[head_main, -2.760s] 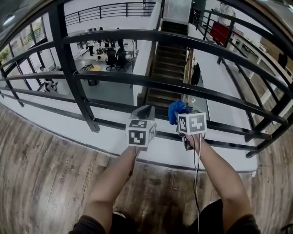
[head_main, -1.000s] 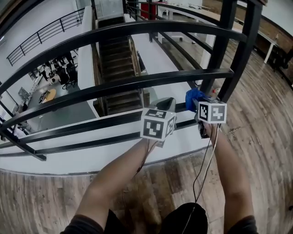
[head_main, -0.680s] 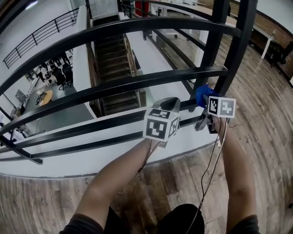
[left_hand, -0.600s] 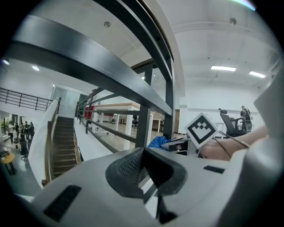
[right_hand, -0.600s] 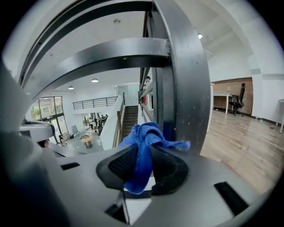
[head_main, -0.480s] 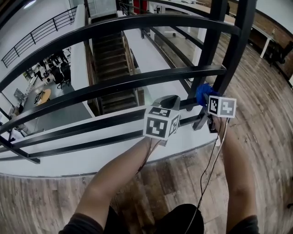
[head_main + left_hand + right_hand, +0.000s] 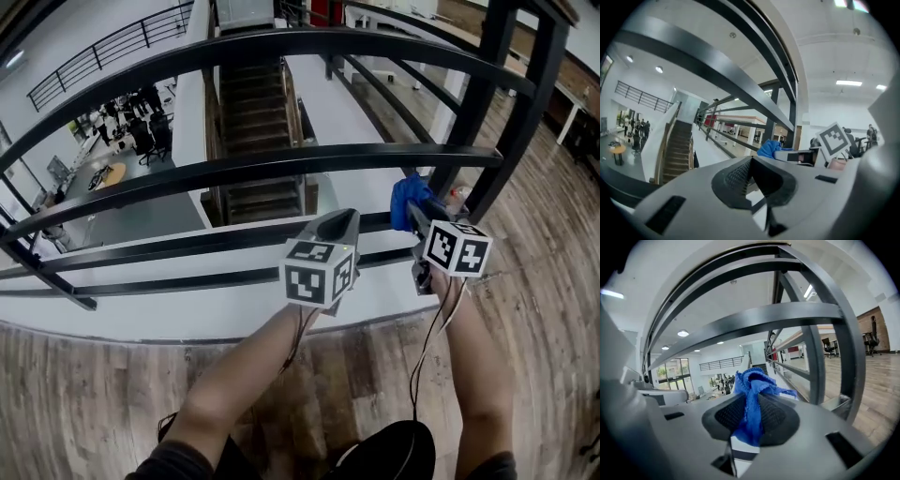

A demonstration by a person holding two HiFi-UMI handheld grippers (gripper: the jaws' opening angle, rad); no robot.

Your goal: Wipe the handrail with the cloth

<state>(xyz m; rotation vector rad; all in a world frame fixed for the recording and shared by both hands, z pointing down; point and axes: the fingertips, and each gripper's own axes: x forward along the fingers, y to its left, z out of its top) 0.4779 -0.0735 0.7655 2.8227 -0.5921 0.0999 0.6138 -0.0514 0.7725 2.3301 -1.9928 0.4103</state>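
Note:
The black metal handrail (image 7: pixel 281 42) tops a railing with several horizontal bars, among them a middle bar (image 7: pixel 281 167) and a lower bar (image 7: pixel 206 244). My right gripper (image 7: pixel 415 214) is shut on a bunched blue cloth (image 7: pixel 404 200), which it holds just above the lower bar, left of a slanted post (image 7: pixel 469 141). In the right gripper view the cloth (image 7: pixel 751 399) hangs pinched between the jaws (image 7: pixel 749 414), with bars (image 7: pixel 787 317) close ahead. My left gripper (image 7: pixel 339 225) is shut and empty beside it at bar height (image 7: pixel 751 176). The left gripper view also shows the cloth (image 7: pixel 769 149).
Beyond the railing a stairway (image 7: pixel 258 122) drops to a lower floor with desks, chairs and people (image 7: pixel 122 131). A white ledge (image 7: pixel 187 319) runs under the railing. I stand on wooden planks (image 7: pixel 84 403). A cable (image 7: pixel 427 356) trails from the right gripper.
My view has swung right along the railing to the section by the post. In the last half second the right gripper and cloth have drawn slightly left, off the post. Both grippers stay shut.

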